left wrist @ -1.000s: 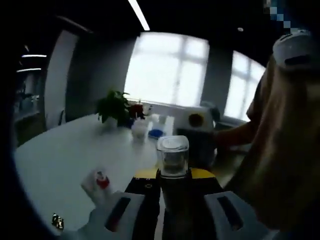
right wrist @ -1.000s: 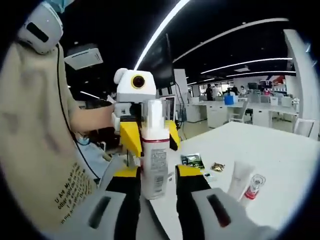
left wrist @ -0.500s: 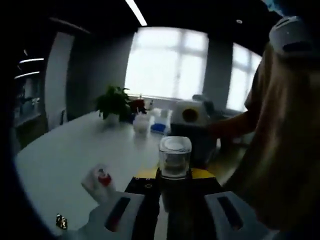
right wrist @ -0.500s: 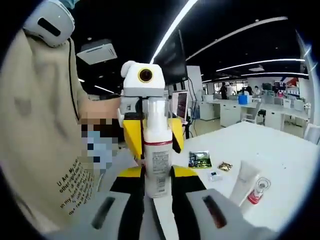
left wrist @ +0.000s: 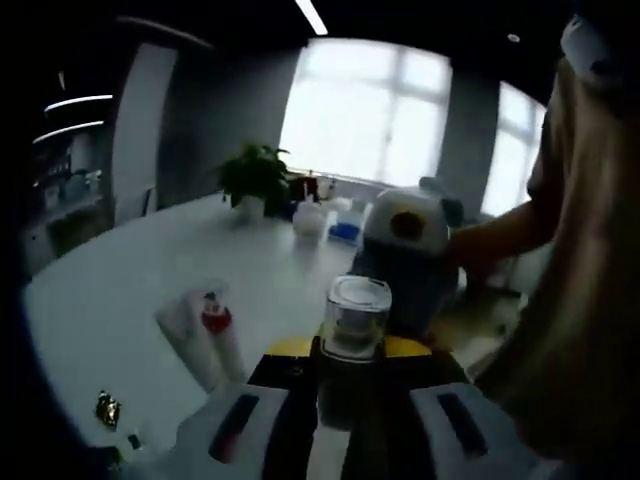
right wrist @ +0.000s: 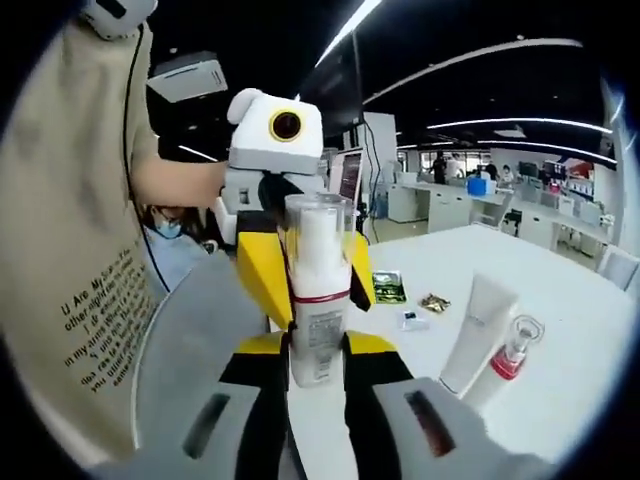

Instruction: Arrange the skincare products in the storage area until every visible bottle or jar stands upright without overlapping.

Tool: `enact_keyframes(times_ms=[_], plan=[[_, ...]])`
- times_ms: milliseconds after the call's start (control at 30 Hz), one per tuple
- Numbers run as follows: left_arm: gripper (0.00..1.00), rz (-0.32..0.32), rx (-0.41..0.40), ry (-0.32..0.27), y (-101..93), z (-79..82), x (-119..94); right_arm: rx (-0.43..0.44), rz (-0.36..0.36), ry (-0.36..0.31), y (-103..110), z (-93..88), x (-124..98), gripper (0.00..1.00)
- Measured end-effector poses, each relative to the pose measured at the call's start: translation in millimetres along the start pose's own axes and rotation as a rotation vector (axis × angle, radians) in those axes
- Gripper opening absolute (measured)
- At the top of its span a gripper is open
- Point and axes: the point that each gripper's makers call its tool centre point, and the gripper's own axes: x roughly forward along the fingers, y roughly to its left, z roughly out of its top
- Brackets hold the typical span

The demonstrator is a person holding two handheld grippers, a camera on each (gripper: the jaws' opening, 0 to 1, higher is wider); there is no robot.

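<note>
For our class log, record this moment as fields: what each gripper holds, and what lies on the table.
left gripper: shut on clear-capped jar
right gripper: shut on white pump bottle, upright
white table: white tube lying beside red-collared bottle; green sachet; small gold wrapper
far end of table: potted plant
</note>
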Motion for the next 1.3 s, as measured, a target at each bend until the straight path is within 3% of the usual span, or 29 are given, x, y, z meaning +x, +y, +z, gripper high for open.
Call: enact_keyframes(times_ms=[633, 867, 1300], plan=[[0.2, 0.005, -0.042, 0.076, 42.5, -78.5, 43, 0.019, -0.087, 0.121, -31, -94.1, 25, 0.2], [0.2, 0.015, -0.043, 0.103, 48.7, -96.3, 52, 0.011, -0.108, 0.154, -36, -114.3, 31, 0.2], [0.21, 0.021, -0.035, 0.131, 51.8, -112.3, 58, -0.022, -0.106, 0.197, -40, -132.8, 36, 0.2]])
